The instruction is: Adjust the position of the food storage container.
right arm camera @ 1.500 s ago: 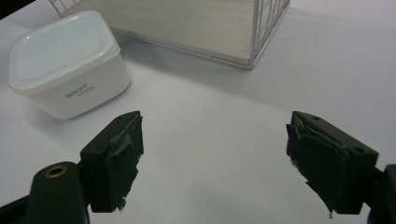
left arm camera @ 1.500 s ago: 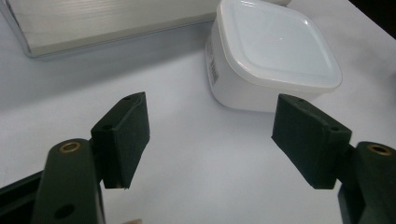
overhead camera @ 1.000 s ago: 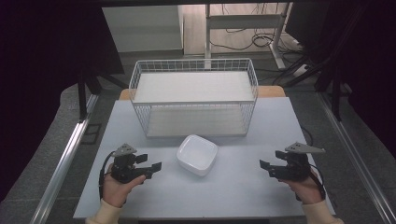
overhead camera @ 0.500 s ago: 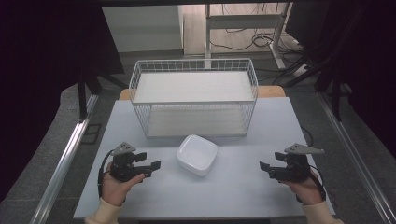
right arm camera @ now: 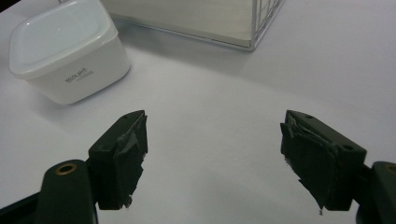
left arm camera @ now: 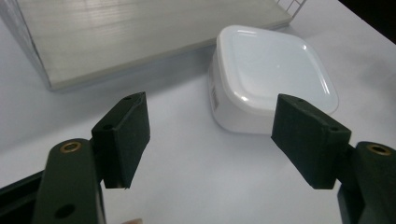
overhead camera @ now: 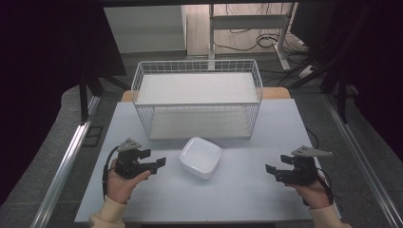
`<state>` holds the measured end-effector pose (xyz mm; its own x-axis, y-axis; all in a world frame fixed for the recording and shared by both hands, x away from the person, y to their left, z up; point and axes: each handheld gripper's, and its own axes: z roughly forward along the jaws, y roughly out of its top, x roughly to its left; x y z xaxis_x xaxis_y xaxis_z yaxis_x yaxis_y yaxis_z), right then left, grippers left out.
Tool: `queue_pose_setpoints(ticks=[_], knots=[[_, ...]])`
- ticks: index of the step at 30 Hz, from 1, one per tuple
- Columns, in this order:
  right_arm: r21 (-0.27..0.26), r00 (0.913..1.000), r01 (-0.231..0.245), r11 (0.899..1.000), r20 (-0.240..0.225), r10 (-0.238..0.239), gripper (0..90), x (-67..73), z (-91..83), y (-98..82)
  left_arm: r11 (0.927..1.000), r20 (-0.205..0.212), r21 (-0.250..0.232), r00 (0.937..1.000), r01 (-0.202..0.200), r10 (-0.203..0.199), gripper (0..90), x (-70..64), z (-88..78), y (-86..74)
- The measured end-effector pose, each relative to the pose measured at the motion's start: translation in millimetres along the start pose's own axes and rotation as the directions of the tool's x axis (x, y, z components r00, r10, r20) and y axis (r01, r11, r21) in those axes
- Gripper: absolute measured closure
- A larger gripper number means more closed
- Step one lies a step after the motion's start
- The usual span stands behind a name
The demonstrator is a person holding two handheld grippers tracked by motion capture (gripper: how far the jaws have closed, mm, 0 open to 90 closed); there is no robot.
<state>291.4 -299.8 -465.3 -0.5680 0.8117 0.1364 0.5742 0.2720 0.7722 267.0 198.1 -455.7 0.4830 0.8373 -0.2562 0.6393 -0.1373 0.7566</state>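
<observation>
Right gripper view: label (right arm camera: 78,76) on white container (right arm camera: 70,56).

The white box (right arm camera: 70,58) has a small line of dark print on its side, seen in the right gripper view, but the letters are too tiny and blurry to read. In the left gripper view, another side of the same box (left arm camera: 271,74) has a little label with thin dark lines like a barcode, and that cannot be read either. No other words, numbers or signs can be read anywhere.
</observation>
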Motion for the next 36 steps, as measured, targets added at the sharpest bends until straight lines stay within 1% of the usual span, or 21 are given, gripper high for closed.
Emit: queue_pose_setpoints(ticks=[4,7,10,11,13,16,22,23,24,26,27,28,29,30,31,32,33,34,35,36], knots=[[0.002,1.0000,-0.004,1.000,0.007,0.004,23.0,0.0,0.6,0.6,0.9999,-0.007,0.008,0.9999,-0.012,0.012,28.0,1.7,8.3,7.0],[0.005,0.9999,-0.005,1.000,0.010,0.005,23.0,0.6,1.0,0.0,0.9999,-0.009,0.014,0.9999,-0.009,0.009,29.6,3.2,14.7,10.8],[0.006,0.9999,-0.005,1.000,0.011,0.005,23.0,0.8,1.0,-0.4,0.9997,-0.013,0.020,0.9998,-0.015,0.015,31.0,4.2,19.6,13.6],[0.005,0.9999,-0.004,1.000,0.011,0.004,23.0,0.8,0.9,-0.7,0.9998,-0.015,0.020,0.9998,-0.009,0.009,31.9,4.4,21.7,14.8],[0.009,0.9999,-0.003,1.000,0.013,0.003,23.0,1.2,1.0,-1.4,0.9996,-0.020,0.028,0.9998,-0.009,0.010,34.3,5.6,28.1,19.0],[0.016,0.9999,-0.003,1.000,0.014,0.003,23.0,0.9,1.2,-2.4,0.9993,-0.024,0.036,0.9996,-0.013,0.013,35.0,6.1,36.6,24.8],[0.019,0.9998,-0.008,1.000,0.018,0.008,23.0,-1.1,0.7,-3.6,0.9973,-0.025,0.066,0.9991,-0.033,0.034,37.5,4.5,55.0,36.7],[0.019,0.9998,-0.008,1.000,0.018,0.008,23.0,-1.1,0.7,-3.6,0.9973,-0.025,0.066,0.9991,-0.033,0.034,38.1,4.5,55.0,36.7],[0.019,0.9998,-0.007,1.000,0.021,0.007,23.0,-1.6,0.4,-3.9,0.9965,-0.025,0.076,0.9990,-0.036,0.038,38.7,4.9,59.3,39.0],[0.020,0.9997,-0.009,1.000,0.022,0.009,23.0,-1.5,0.3,-4.0,0.9958,-0.026,0.083,0.9988,-0.039,0.041,39.4,5.2,62.0,40.5],[0.021,0.9997,-0.010,1.000,0.022,0.010,23.0,-1.6,0.5,-4.2,0.9950,-0.026,0.091,0.9987,-0.040,0.043,41.1,5.5,64.4,42.1],[0.024,0.9997,-0.010,1.000,0.023,0.009,23.0,-1.5,1.0,-4.5,0.9945,-0.032,0.095,0.9983,-0.044,0.048,46.7,6.1,67.4,43.8],[0.024,0.9997,-0.010,1.000,0.023,0.009,23.0,-1.5,1.0,-4.5,0.9945,-0.032,0.095,0.9983,-0.044,0.048,50.2,6.1,67.4,43.8],[0.025,0.9997,-0.008,1.000,0.025,0.007,23.1,-1.4,1.3,-4.8,0.9938,-0.057,0.101,0.9970,-0.047,0.053,53.5,5.2,72.9,45.5],[0.025,0.9997,-0.008,1.000,0.025,0.007,23.1,-1.4,1.3,-4.8,0.9938,-0.057,0.101,0.9970,-0.047,0.053,56.0,5.2,72.9,45.5],[0.020,0.9995,-0.009,1.000,0.031,0.008,23.3,-1.8,0.9,-4.8,0.9923,-0.062,0.111,0.9962,-0.054,0.061,60.1,4.9,75.4,46.3],[0.020,0.9995,-0.009,1.000,0.031,0.008,23.3,-1.8,0.9,-4.8,0.9900,-0.055,0.122,0.9955,-0.070,0.077,60.1,5.5,77.6,47.3],[0.013,0.9992,-0.016,1.000,0.037,0.016,23.5,-2.4,0.0,-4.6,0.9890,-0.045,0.131,0.9961,-0.069,0.076,66.7,4.7,82.3,48.3],[0.013,0.9992,-0.016,1.000,0.037,0.016,23.5,-2.4,0.0,-4.6,0.9890,-0.045,0.131,0.9961,-0.069,0.076,70.5,4.7,82.3,48.3],[0.009,0.9991,-0.016,1.000,0.040,0.016,23.5,-2.8,-0.1,-4.6,0.9876,-0.038,0.140,0.9963,-0.072,0.078,70.5,4.7,86.5,49.3]])
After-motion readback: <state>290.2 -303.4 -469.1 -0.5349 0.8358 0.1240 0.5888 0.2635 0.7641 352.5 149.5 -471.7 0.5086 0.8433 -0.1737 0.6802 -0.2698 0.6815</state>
